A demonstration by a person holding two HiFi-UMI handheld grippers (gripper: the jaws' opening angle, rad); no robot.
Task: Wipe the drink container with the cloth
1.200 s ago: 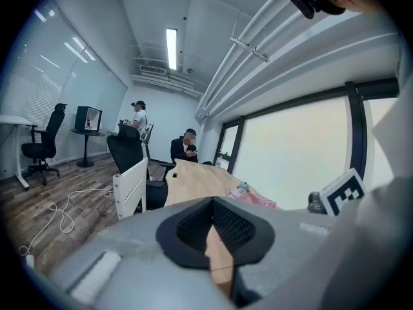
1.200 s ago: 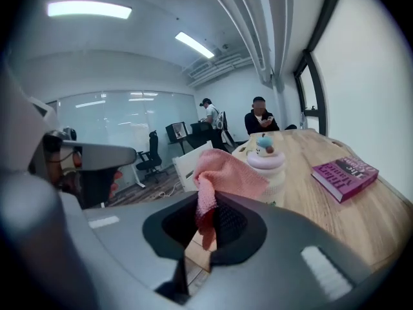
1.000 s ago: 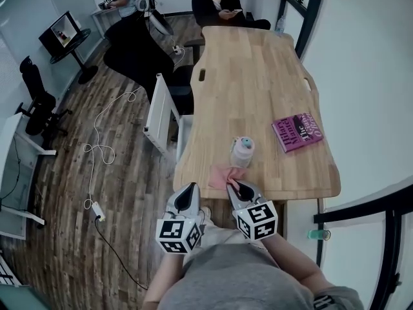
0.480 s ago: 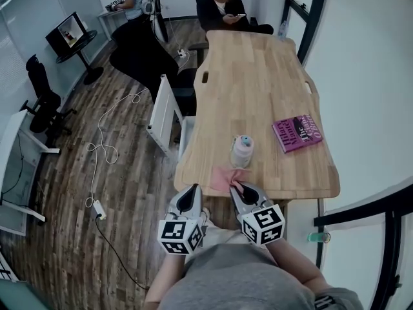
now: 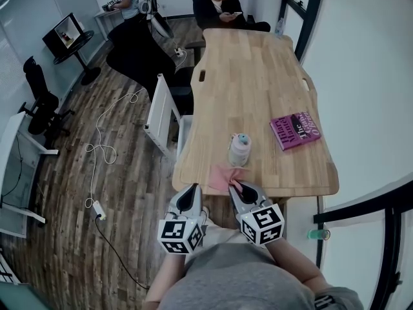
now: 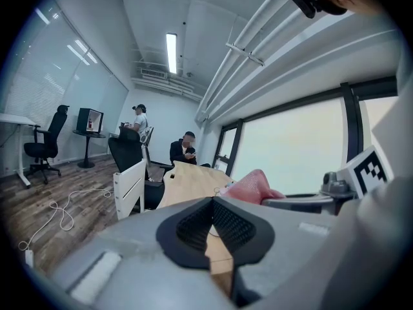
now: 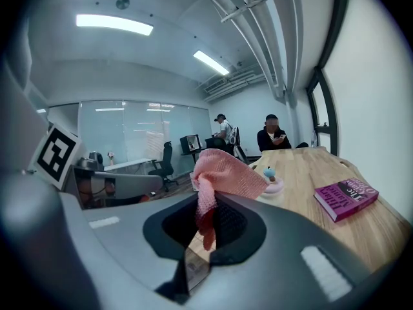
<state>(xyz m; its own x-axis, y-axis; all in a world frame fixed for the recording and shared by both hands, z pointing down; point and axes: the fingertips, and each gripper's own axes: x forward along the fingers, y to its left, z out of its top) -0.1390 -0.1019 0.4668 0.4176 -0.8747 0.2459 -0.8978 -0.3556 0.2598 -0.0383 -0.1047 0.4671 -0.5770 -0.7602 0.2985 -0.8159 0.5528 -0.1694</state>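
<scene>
The drink container [image 5: 239,149] is standing upright on the wooden table [image 5: 258,76], close to the near edge and slightly left of its middle. It is a pale bottle with a closed lid and a small blue-green knob on top, and we cannot tell what is inside it, if anything. Through the right gripper view we are seeing it [image 7: 271,181] just past the cloth, with a pinkish ring around its lid. The pink cloth [image 5: 224,175] is bunching up just in front of the container, on our side of it, and we cannot tell whether the two are touching. Our right gripper [image 5: 240,189] is pinching that cloth [image 7: 222,176]: its jaws are pressing together on a fold, with the rest of the fabric puffing up above them and a short tail hanging down between the pads. Our left gripper [image 5: 188,197] is hovering just beside the right one, off the near edge of the table, and its jaws are closing on nothing, the pads all but meeting. Further right on the table a magenta book [image 5: 294,130] is lying flat, well apart from the container. At the far end of the table a person [image 5: 219,5] is sitting. On the wooden floor to the left a white cable [image 5: 97,148] is trailing.
</scene>
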